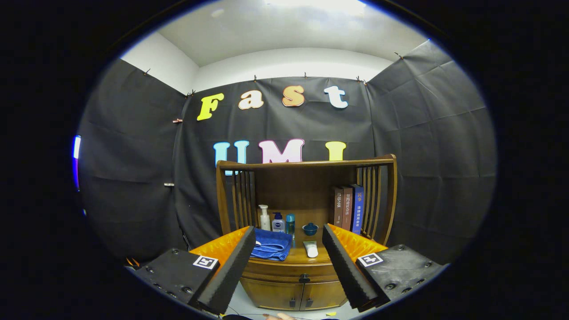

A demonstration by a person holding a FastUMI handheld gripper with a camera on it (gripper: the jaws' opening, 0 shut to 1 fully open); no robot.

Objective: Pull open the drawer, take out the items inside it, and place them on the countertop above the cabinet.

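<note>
Drawer (291,268) sits closed under the cabinet's worktop (311,256), well beyond the gripper (289,266), whose fingers are spread apart on nothing, so a misaimed reach for its small dark pull (304,278), hard to make out here, could knock the blue towel (270,245) or white tube (310,249).

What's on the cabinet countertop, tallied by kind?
Bottles: 3 (white pump bottle, blue-capped bottle, teal bottle)
Books: 3
Blue towel: 1
Small blue lidded pot: 1
White tube: 1
Total: 9
Gripper jaws open, empty.
</note>
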